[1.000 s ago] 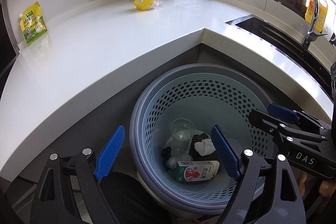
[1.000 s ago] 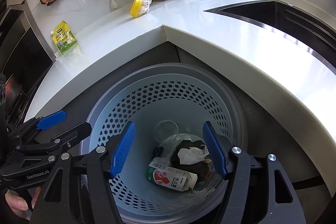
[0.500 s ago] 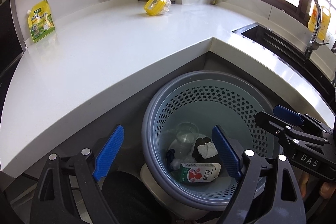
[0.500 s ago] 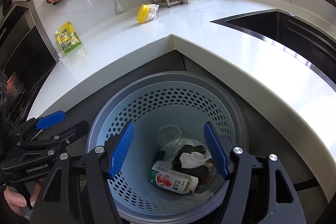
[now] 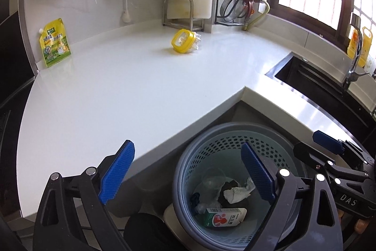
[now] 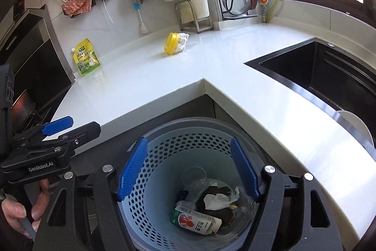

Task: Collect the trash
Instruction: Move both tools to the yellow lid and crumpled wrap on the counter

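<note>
- the left hand-held gripper (image 5: 188,173) is released, its blue pads wide apart and nothing between them; it hangs partly over the edge of the white surface (image 5: 141,91) and partly over the perforated bin (image 5: 188,164) below.
- the right hand-held gripper (image 6: 188,171) is likewise spread and empty, directly above the bin's mouth.
- the bin already holds a milk carton (image 6: 197,220), a clear plastic cup (image 6: 195,177), crumpled tissue (image 6: 217,199) and some dark scraps.
- the likely remaining trash is the yellow-lidded container (image 5: 184,41) stuffed with crumpled white plastic or paper, lying on its side far ahead of both grippers, near the back wall.
- it looks light and fairly stiff at the lid, while the clear body seems thin and may flex; a pinch across the lid rim would probably hold better than squeezing the soft stuffing.
- the yellow pouch (image 5: 54,42) leans against the wall ahead and to the left; whether it counts as trash cannot be told.
</note>
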